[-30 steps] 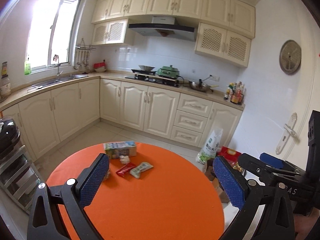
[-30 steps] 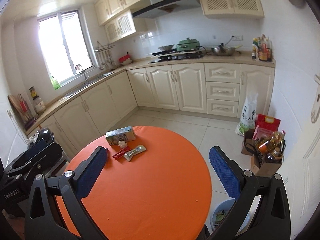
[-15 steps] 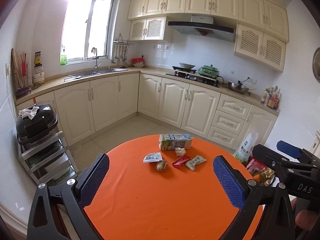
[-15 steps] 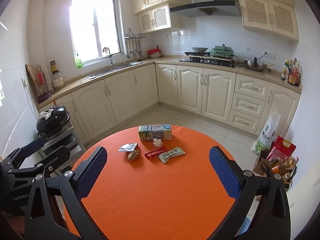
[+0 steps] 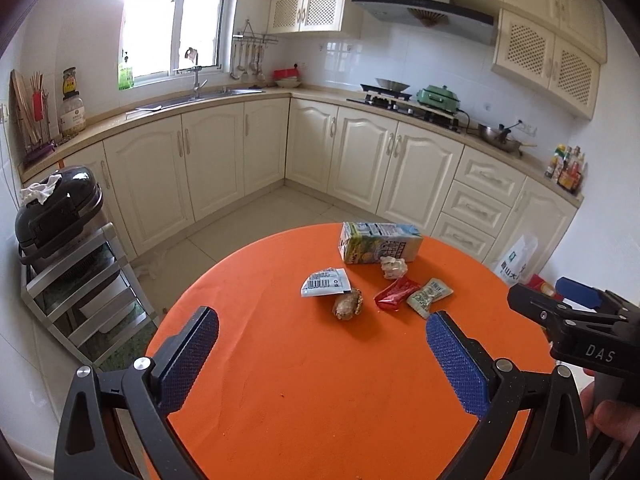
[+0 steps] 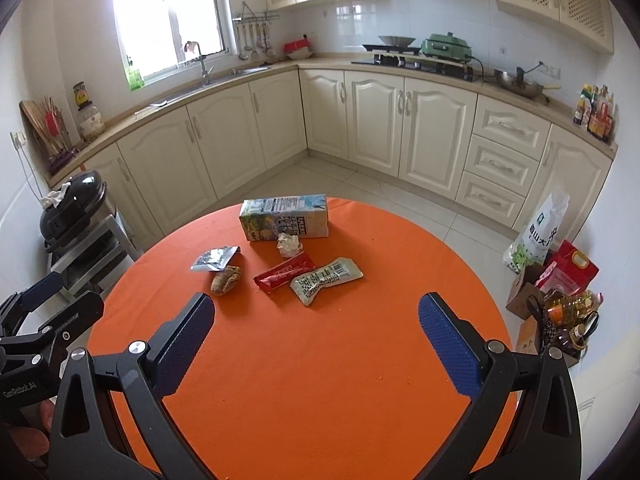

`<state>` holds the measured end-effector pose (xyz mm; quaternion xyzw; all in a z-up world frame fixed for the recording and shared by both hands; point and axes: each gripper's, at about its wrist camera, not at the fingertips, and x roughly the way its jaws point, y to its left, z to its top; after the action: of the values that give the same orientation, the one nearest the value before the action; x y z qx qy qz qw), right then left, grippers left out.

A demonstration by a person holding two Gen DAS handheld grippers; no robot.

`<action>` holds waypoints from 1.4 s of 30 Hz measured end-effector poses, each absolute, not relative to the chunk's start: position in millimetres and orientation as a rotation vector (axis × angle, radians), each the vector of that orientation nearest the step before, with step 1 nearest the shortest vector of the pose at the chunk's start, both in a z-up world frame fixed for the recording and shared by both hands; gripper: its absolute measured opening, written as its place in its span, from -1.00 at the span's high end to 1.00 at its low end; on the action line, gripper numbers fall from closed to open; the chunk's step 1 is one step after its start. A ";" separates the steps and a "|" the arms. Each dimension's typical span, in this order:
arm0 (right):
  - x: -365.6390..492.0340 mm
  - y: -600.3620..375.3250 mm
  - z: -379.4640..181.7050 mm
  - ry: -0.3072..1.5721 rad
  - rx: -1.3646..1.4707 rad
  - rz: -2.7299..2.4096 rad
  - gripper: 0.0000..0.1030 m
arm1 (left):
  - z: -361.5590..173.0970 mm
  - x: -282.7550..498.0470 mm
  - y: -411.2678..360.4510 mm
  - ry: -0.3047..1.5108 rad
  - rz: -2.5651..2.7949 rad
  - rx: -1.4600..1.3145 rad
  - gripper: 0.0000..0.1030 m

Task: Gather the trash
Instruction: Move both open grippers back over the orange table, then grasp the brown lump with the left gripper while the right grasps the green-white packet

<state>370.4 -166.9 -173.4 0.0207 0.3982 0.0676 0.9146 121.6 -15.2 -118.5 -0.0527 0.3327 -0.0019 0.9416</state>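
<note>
Trash lies on a round orange table (image 5: 320, 392) (image 6: 320, 380): a drink carton (image 5: 380, 242) (image 6: 286, 217) on its side, a crumpled white paper ball (image 5: 393, 267) (image 6: 289, 244), a silver wrapper (image 5: 326, 282) (image 6: 215, 258), a brown crumpled lump (image 5: 347, 304) (image 6: 225, 279), a red wrapper (image 5: 395, 293) (image 6: 284, 272) and a grey-green wrapper (image 5: 430, 296) (image 6: 326, 279). My left gripper (image 5: 322, 344) is open and empty, short of the pile. My right gripper (image 6: 316, 330) is open and empty, also short of it. Each gripper shows in the other's view.
A metal rack with a black cooker (image 5: 56, 220) (image 6: 74, 208) stands left of the table. Bags, boxes and oil bottles (image 6: 556, 280) sit on the floor at the right. Cream kitchen cabinets (image 5: 360, 152) run along the back walls.
Both views have swung left and tilted down toward the table. The trash pile now sits nearer and centred between each gripper's fingers. Both grippers stay open.
</note>
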 end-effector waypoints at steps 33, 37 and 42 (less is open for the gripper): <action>488.9 -145.3 -306.3 1.038 -0.055 0.106 -0.70 | -204.3 461.4 -20.6 0.916 -0.055 -0.105 0.08; 485.7 -150.3 -303.4 1.019 -0.061 0.141 -0.33 | -205.8 481.1 -17.6 0.916 -0.094 -0.118 0.43; 484.0 -173.6 -296.6 1.054 -0.009 0.166 0.11 | -212.9 480.3 -10.3 0.916 -0.108 -0.132 0.43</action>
<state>484.0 -173.6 -296.6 -0.0042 0.5023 0.0789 0.8611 480.3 -10.3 -212.9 -0.0636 0.4417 -0.0522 0.8934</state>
